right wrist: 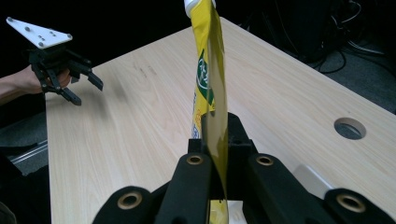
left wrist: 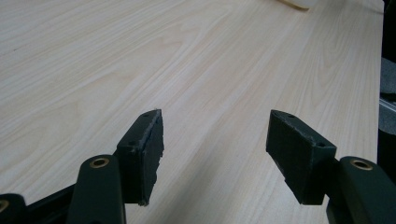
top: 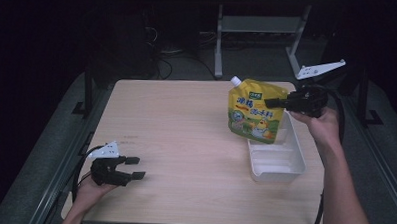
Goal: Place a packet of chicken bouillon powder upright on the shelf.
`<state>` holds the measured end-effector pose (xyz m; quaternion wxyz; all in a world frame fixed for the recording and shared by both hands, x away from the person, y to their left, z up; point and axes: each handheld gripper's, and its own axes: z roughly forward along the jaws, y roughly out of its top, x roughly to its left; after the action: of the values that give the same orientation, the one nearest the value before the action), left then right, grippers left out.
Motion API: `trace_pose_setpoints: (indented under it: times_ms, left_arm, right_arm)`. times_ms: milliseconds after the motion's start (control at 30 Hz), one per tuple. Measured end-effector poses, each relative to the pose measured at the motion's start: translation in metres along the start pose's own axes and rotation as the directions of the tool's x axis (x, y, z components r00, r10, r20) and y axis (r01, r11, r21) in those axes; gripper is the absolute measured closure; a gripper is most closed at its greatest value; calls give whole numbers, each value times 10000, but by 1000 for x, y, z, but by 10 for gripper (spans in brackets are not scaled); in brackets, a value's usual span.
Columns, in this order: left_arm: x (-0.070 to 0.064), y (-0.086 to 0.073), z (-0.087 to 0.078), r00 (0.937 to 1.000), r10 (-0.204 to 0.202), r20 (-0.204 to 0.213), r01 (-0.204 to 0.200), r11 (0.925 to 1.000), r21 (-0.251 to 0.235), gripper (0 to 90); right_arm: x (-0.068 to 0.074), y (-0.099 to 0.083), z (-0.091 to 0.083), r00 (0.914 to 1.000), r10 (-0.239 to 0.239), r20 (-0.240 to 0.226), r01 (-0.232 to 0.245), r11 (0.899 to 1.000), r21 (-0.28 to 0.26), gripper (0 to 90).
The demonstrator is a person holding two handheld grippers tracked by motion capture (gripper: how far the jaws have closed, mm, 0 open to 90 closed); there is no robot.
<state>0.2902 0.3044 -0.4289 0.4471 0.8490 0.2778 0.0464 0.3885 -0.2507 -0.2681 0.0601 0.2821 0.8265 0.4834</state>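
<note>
- At the near left corner of the wooden table (top: 185, 136), the left gripper (top: 137, 168) rests low with its jaws spread wide and nothing between them; the left gripper view has bare wood in the gap. Idling this far over, it cannot steady anything if the load on the other side starts to slide.
- Toward the middle, the tabletop lies bare, so a dropped load would land flat on wood or clip a rim on the way down.
- Right of centre, the yellow spout pouch (top: 255, 111) hangs upright in the air, its lower edge over the far end of the white tray (top: 277, 167). Its white cap (top: 235, 81) points up and to the left.
- At the far right, the right gripper (top: 273, 101) has its jaws closed on the pouch's side edge (the right gripper view shows the thin film pinched between them, edge-on).
- The likely trouble: a hold on one edge of slick film, with the weight hanging below and to the side, could let the pouch swing, rotate or slip out.
- Lowered while tilted, the pouch could catch the tray wall and topple outside, or nudge the light tray across the table.
</note>
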Motion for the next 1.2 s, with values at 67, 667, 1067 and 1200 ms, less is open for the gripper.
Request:
trace_pose_setpoints:
  times_ms: [67,667,1067,1200]
  left_arm:
    - [0,0,0,10000,-25,-14,25,10000,-17,358]
    - [1,0,0,9999,-105,-36,105,9999,20,356]
    - [1,0,2,10000,-78,-36,79,10000,52,356]
    - [0,0,3,9999,-94,-47,95,9999,117,356]
  right_arm:
    - [-3,-3,-3,9999,49,92,-49,10000,-25,897]
    - [-19,-23,-12,9974,303,649,-315,9993,177,896]
    - [-29,-40,-16,9934,696,906,-713,9973,152,896]
    - [-31,-43,-16,9929,685,972,-708,9973,203,895]
